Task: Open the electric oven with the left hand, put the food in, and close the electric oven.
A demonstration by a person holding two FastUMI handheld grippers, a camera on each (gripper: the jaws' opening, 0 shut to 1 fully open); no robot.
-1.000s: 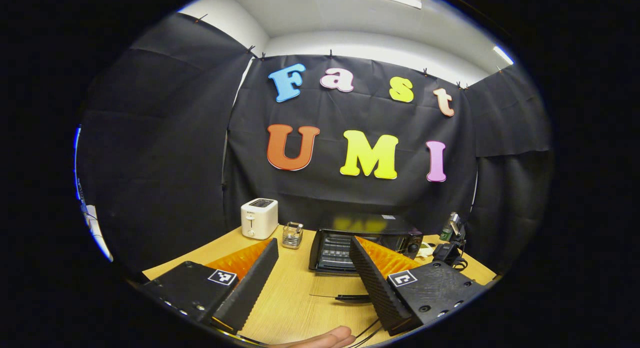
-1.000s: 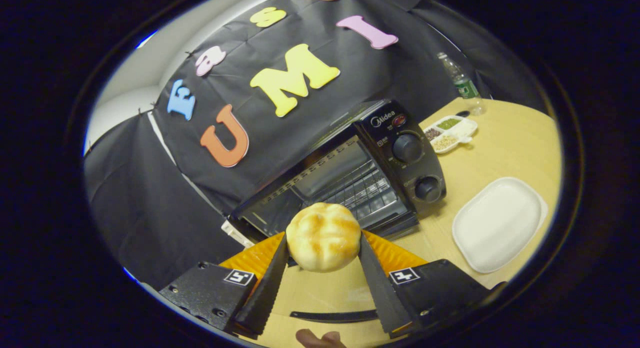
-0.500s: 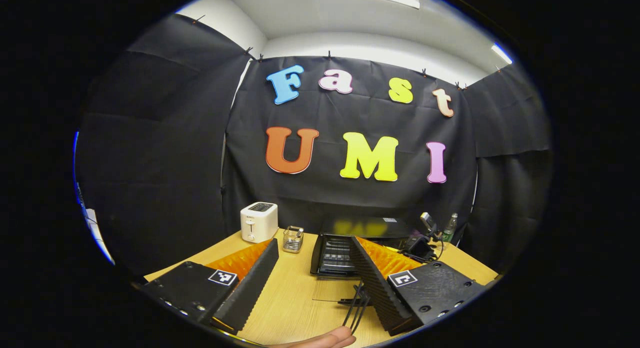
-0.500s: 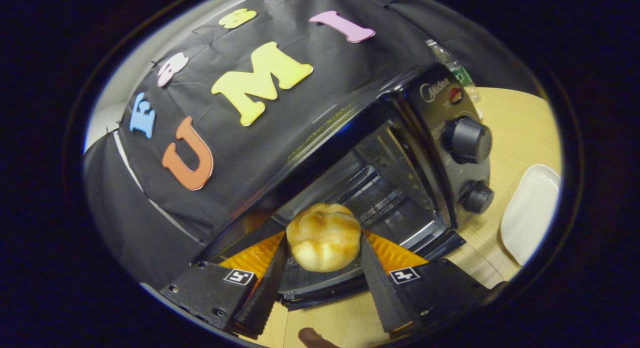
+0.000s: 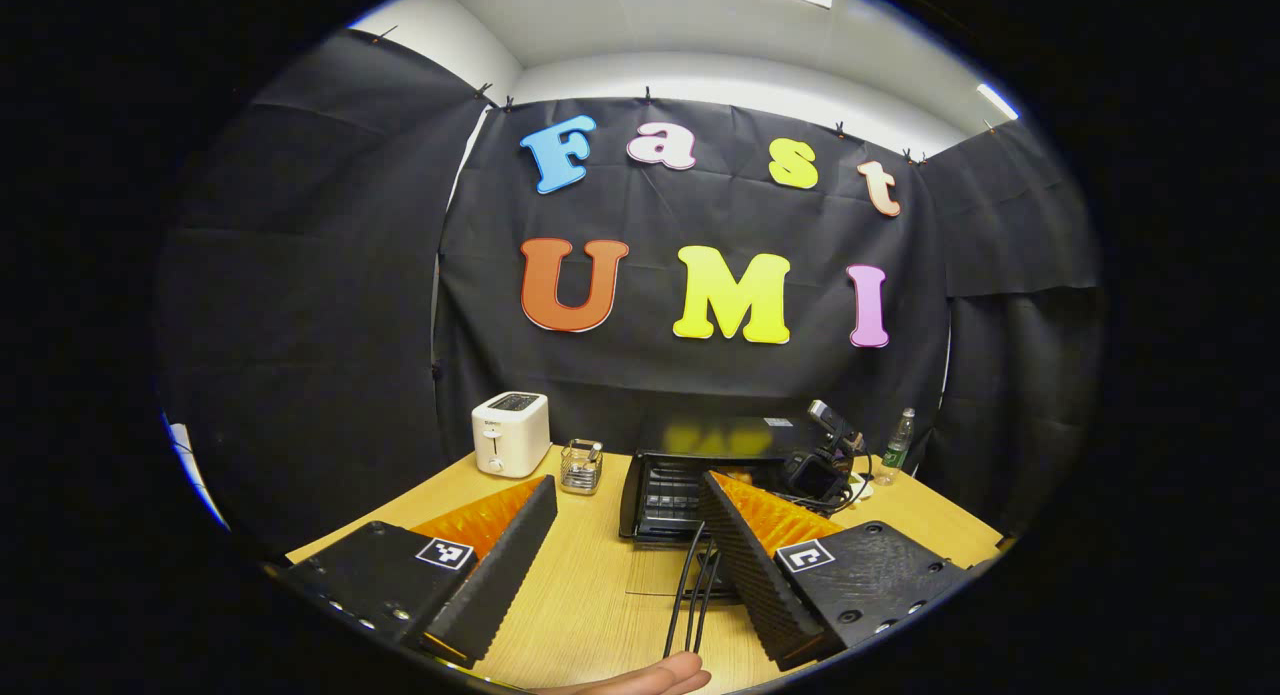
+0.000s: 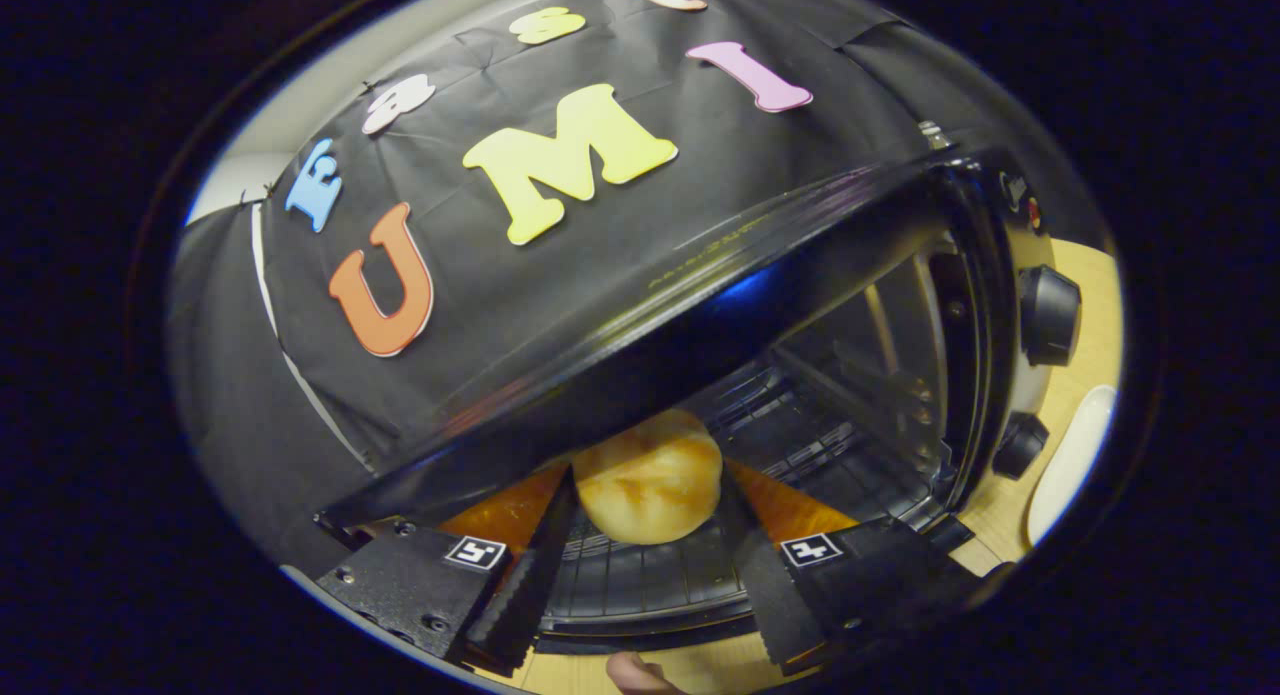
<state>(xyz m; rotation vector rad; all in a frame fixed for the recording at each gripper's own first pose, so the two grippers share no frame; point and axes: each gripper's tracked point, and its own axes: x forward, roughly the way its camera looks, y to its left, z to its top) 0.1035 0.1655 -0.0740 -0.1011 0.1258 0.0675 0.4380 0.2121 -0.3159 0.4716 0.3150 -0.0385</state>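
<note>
the right gripper [image 6: 648,550] held the bun [image 6: 648,478] (fingers pressing both sides) inside the open oven [image 6: 880,355]; the left gripper [image 5: 625,555] hung wide, empty.

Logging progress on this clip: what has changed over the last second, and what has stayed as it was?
The right tool has carried the bun forward from in front of the oven into its open mouth, over the rack; the white plate has slid to the view's edge. Unchanged: the bun stays clamped between the fingers, the oven door is down, and the left tool hangs back, open and empty, over the table.
</note>
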